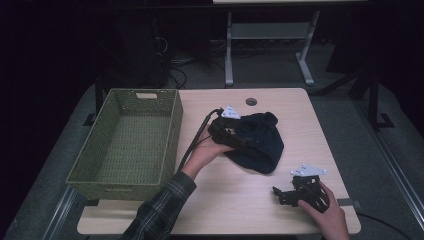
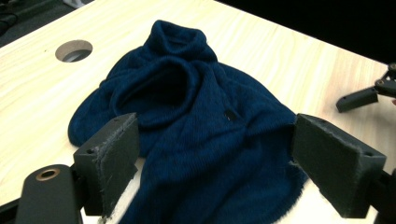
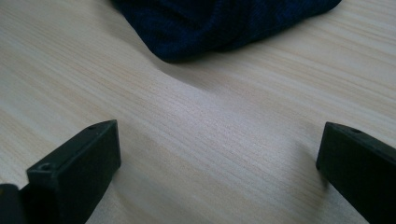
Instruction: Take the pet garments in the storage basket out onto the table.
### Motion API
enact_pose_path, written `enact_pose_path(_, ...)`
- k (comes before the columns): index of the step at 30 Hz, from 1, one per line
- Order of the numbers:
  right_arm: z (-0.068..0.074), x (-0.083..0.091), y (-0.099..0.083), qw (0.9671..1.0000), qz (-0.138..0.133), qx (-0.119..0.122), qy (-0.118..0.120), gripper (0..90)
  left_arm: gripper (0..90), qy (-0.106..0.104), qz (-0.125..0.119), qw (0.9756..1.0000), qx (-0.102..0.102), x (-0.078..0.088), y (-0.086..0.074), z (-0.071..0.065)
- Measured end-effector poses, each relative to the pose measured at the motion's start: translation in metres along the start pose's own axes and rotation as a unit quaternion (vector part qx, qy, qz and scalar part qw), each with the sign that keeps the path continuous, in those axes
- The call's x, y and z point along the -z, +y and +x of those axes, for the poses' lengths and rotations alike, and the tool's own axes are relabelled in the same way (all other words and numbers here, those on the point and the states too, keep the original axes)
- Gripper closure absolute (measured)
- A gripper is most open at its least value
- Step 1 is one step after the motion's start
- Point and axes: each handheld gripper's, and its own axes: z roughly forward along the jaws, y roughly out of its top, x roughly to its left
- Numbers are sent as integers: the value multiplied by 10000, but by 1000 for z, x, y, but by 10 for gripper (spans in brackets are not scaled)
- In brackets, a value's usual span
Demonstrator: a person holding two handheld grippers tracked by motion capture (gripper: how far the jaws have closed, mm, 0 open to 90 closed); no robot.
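Note:
A dark blue knitted garment [image 1: 260, 145] lies crumpled in the middle of the wooden table [image 1: 300, 115]. My left gripper [image 1: 239, 139] rests at the garment's left edge, held by a hand in a plaid sleeve. In the left gripper view the garment [image 2: 187, 112] spreads out ahead, and my left gripper [image 2: 219, 172] stands open with the near hem lying between its pads [image 2: 112, 163]. My right gripper [image 1: 280, 194] is near the front right of the table, apart from the cloth. In the right gripper view it [image 3: 215, 163] is open over bare wood, the garment [image 3: 224, 23] farther ahead.
A green woven basket [image 1: 172, 130] with nothing in it stands on the left part of the table, close to the left hand. A round cable hole [image 1: 251, 101] sits near the far edge. Table legs and cables lie on the floor beyond.

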Motion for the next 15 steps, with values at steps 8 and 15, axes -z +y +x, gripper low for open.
enact_pose_path(8, 0, 0, 0, 10000, 0, 2, 0, 0, 135, 116, -11, 9999, 39, 22, -19, -4)
enact_pose_path(15, 0, 0, 0, 10000, -14, 28, -3, 0, 135, 208, 16, 9997, 88, 40, -38, -6)
